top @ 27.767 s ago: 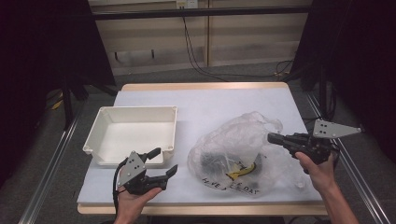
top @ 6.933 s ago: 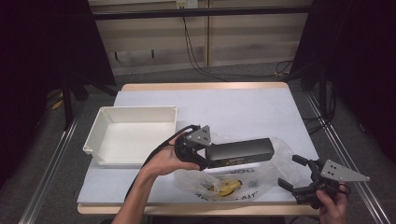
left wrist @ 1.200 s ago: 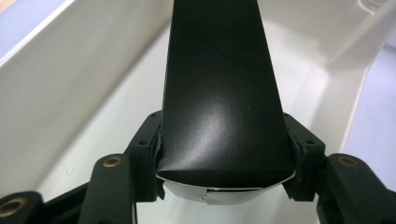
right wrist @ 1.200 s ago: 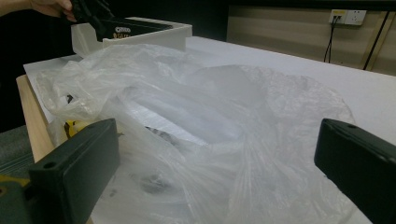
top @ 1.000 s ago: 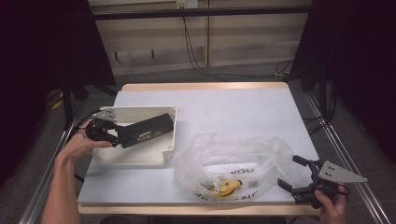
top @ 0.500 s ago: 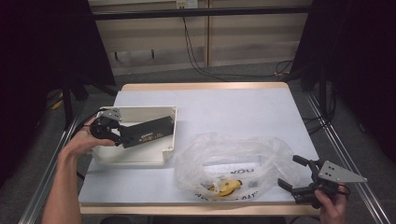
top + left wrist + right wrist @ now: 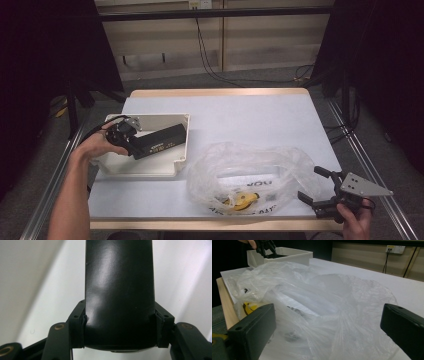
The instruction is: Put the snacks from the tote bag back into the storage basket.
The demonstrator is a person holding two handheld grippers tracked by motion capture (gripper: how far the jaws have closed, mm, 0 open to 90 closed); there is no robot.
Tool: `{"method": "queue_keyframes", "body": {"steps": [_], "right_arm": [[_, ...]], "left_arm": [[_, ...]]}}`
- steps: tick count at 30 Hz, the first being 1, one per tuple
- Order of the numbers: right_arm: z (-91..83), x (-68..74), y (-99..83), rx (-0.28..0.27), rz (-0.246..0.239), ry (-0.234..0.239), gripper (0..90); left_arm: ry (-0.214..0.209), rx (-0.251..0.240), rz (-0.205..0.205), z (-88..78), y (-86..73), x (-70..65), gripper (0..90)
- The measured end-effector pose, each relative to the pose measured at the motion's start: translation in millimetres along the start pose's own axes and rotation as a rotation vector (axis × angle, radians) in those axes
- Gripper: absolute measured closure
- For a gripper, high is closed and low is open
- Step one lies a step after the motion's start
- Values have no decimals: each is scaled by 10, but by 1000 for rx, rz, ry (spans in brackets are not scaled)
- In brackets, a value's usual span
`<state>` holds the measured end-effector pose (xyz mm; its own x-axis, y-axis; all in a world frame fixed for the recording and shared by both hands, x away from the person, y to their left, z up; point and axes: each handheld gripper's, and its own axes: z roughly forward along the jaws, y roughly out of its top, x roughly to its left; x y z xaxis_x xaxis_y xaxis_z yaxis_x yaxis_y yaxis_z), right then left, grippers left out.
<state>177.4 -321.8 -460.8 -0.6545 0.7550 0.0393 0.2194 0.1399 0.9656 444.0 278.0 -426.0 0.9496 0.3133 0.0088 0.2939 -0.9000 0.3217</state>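
My left gripper [image 7: 134, 143] is shut on one end of a long black box [image 7: 160, 140], held over the white tray [image 7: 150, 170] at the table's left. In the left gripper view both pads [image 7: 81, 320] press on the sides of the black box [image 7: 119, 290], with the white tray floor [image 7: 50, 302] behind it. Whether the box rests on the tray I cannot tell. My right gripper [image 7: 310, 183] stands open at the front right, beside a crumpled clear plastic bag [image 7: 250, 170]. In the right gripper view the bag [image 7: 312, 302] lies ahead of the wide-apart jaws.
A yellow item [image 7: 242, 201] lies inside the bag near the table's front edge. The table's wooden front edge [image 7: 225, 305] runs close to the bag. Black curtains and metal rails flank the table, and cables hang at the back wall.
The left hand has shifted slightly with the black box, whose far end now sits lower over the tray. The right gripper and the bag have not moved.
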Motion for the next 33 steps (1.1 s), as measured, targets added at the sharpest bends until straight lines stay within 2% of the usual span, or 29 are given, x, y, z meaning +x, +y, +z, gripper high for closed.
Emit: {"method": "queue_keyframes", "body": {"steps": [4,6,10,12,18,24,27,29,30,33], "right_arm": [[-6,-7,-2,-1,2,0,0],[-1,-10,-3,-2,-1,0,0],[20,-1,-2,0,0,-4,0],[27,1,1,3,-2,4,0],[63,-18,3,6,-3,9,0],[98,-44,-6,18,0,24,0],[107,-47,-12,13,1,19,0],[105,-45,-12,12,1,21,0],[104,-42,-13,13,2,21,0],[94,-43,-14,15,-2,30,0]], "left_arm": [[4,21,-3,19,38,23,425],[20,23,-1,15,49,32,424],[17,21,-26,36,65,81,423],[16,34,-19,52,79,94,422],[29,19,-151,61,82,200,360],[42,49,-216,101,148,291,307],[43,55,-226,129,190,325,286],[52,61,-248,145,208,348,263],[52,48,-257,159,212,356,253],[52,47,-281,176,213,376,231]]}}
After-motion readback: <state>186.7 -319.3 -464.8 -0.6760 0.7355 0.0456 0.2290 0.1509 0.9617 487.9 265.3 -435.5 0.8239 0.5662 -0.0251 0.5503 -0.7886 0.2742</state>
